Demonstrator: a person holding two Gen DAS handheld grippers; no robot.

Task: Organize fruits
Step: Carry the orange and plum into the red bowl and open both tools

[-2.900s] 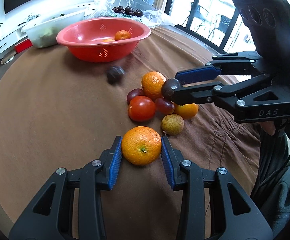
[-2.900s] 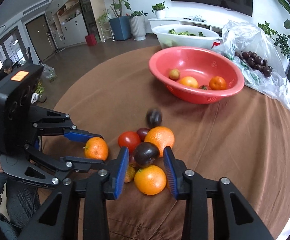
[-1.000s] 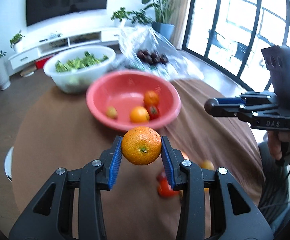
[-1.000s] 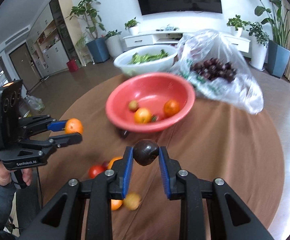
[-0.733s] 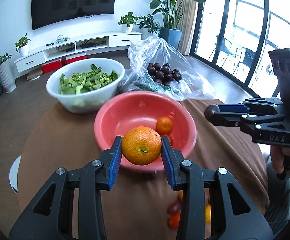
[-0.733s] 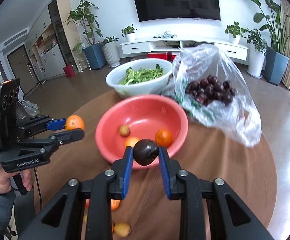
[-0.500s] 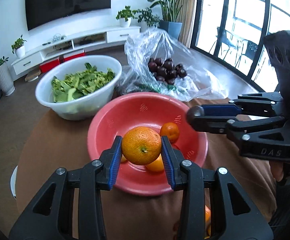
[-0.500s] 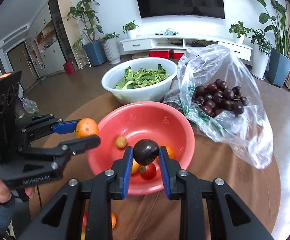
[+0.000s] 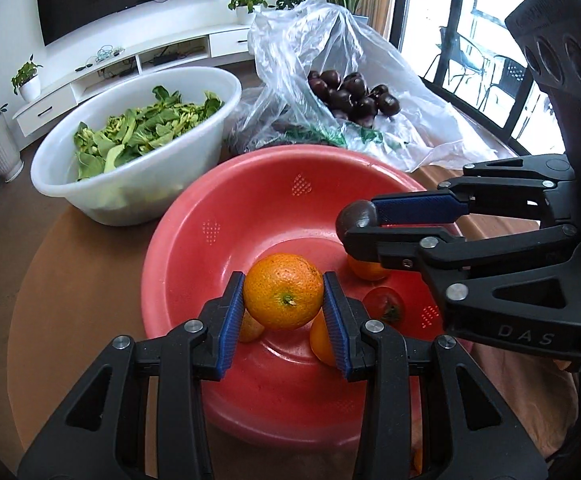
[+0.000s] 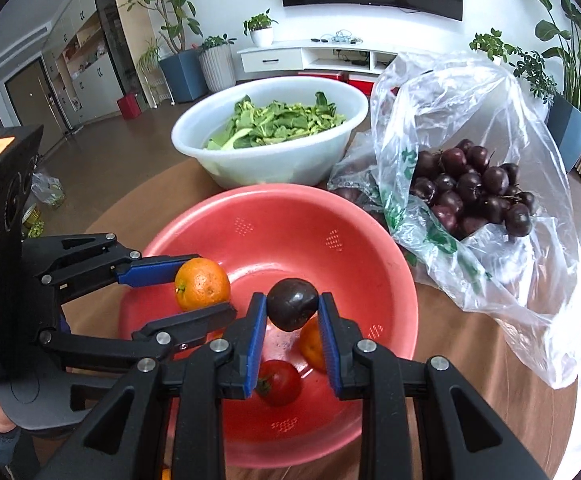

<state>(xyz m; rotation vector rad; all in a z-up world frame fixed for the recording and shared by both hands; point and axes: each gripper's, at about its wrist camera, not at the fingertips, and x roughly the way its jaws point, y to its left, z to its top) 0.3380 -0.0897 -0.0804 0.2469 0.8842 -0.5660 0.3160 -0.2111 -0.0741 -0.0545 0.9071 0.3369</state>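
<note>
Two grips: left gripper (image 9: 283, 307) clamps firm orange (image 9: 283, 297) mid-girth; right gripper (image 10: 292, 322) pinches plum (image 10: 292, 304) (softer, bruisable).

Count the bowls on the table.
2. The red bowl sits nearest the cameras, with fruit in it. The white bowl, full of greens, stands just behind it, beside the plastic bag. No other bowl shows; the bag may hide something.

Left tool (image 9: 283, 303): black angular frame, silver screws, ribbed blue pads. Right tool (image 10: 292, 312): same build, "DAS" embossed on its side. Left housing carries an orange-lit panel; dark sleeve cuff below.
</note>
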